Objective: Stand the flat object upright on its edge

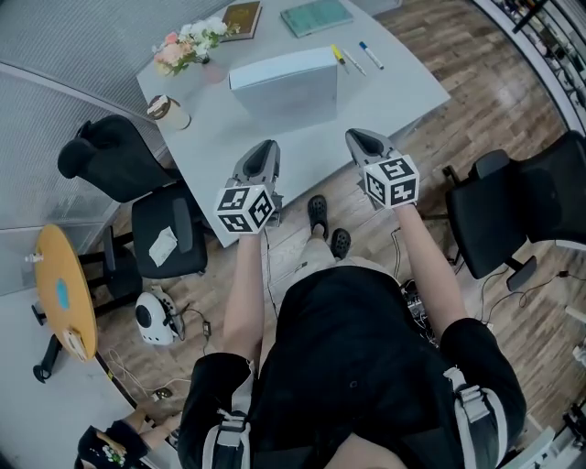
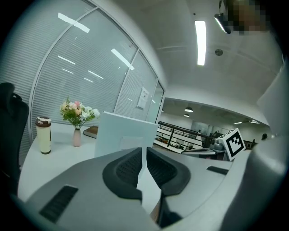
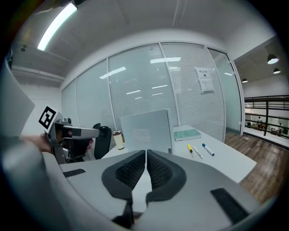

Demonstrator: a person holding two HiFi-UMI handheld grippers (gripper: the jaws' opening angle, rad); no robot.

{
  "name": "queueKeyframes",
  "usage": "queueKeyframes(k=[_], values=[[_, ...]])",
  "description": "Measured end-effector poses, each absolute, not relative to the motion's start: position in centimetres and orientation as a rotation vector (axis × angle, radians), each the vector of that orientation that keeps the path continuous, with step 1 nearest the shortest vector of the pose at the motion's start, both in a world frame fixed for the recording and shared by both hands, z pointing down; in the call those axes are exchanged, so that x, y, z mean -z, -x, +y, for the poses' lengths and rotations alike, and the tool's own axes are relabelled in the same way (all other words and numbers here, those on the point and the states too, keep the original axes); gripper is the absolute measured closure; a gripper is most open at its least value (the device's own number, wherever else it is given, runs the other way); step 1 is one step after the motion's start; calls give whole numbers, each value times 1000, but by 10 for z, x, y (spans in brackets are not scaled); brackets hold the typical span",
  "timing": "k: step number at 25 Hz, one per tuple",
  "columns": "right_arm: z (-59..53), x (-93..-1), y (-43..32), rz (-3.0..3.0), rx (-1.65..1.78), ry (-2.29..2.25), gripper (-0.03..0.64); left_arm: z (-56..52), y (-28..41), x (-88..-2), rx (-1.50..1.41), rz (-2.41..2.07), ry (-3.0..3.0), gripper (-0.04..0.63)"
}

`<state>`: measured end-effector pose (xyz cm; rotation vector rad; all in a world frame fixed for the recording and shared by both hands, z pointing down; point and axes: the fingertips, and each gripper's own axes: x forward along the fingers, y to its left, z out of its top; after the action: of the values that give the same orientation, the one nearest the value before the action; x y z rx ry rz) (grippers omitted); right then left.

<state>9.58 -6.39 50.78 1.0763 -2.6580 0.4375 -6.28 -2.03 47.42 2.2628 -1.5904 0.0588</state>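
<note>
L tool (image 1: 265, 148) clenched, empty, at worktop (image 1: 220, 147) near edge. Mid-worktop: flat panel (image 1: 286, 87) standing on its edge w/o support, task looks done. R tool (image 1: 359, 137) clenched, empty too. Both held clear so nothing tips it.

Table (image 1: 396, 92) w/ upright board (image 1: 286, 84), vase (image 1: 188, 41), cup (image 1: 169, 111), brown bk (image 1: 241, 18), green bk (image 1: 316, 16), markers (image 1: 370, 54).

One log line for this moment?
box: upright on table | left gripper: shut, empty | right gripper: shut, empty | both short of box
</note>
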Motion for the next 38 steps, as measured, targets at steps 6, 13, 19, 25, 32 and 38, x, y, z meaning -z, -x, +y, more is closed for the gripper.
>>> queueKeyframes(k=[6,13,19,25,32,38], values=[[-49,-489,-99,-2697,-393,-1064,600,-2,45,-461,-40,-1577,-2295,558],[-36,-461,-97,-2750,-361,-1052,600,13,38,-437,-24,-1592,-2333,563],[-27,-441,-98,-2800,-391,-1038,600,30,44,-411,28,-1621,-2347,563],[-15,-423,-93,-2824,-410,-1044,600,42,60,-395,66,-1662,-2332,563],[1,-391,-85,-2878,-416,-1017,600,50,74,-368,122,-1707,-2343,571],[10,-363,-86,-2882,-355,-1046,600,57,69,-345,97,-1670,-2397,574]])
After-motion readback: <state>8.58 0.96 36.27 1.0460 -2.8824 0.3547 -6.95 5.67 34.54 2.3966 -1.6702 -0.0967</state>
